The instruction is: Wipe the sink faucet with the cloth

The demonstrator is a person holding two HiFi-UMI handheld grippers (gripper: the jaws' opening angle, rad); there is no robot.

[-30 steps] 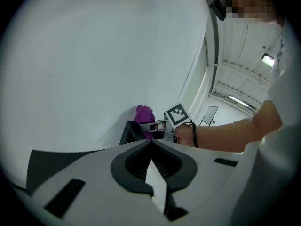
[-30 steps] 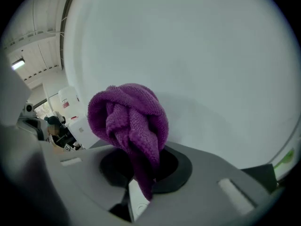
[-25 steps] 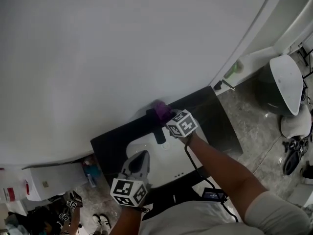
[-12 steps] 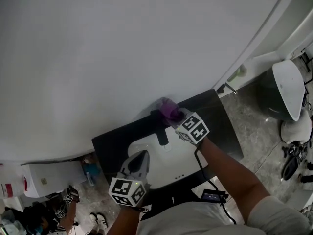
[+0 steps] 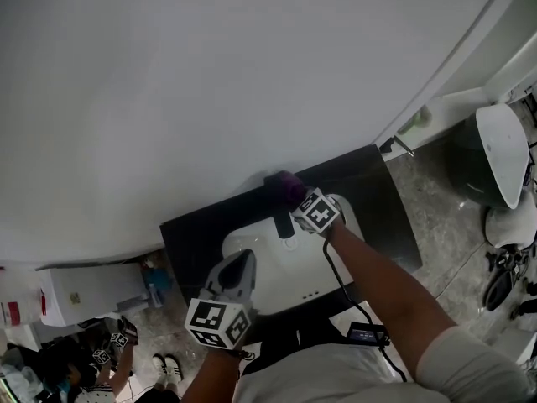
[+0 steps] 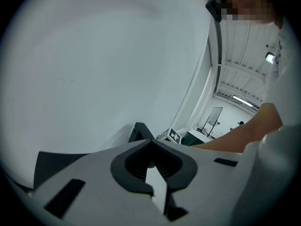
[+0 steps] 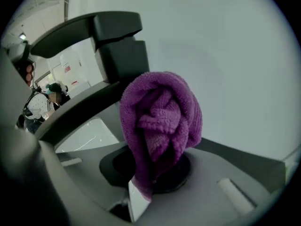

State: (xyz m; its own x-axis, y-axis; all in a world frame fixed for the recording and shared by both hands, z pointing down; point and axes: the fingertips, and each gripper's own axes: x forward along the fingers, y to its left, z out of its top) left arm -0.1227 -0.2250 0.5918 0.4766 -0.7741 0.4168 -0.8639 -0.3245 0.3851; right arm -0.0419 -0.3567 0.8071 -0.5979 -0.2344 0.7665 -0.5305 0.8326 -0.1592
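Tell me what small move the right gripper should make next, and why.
Probably slide the purple cloth sideways onto the black faucet and rub: the right gripper is shut on the cloth, which sits close beside the faucet.

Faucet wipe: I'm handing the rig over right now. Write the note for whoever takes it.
Right gripper: shut on the bunched purple cloth, held up at the black faucet near the wall; contact can't be confirmed.
Left gripper: shut, empty, hovering over the near side of the white sink.
Done: cloth is in hand and at the faucet.
Left: wipe the faucet's body and spout; how much is already wiped doesn't show.
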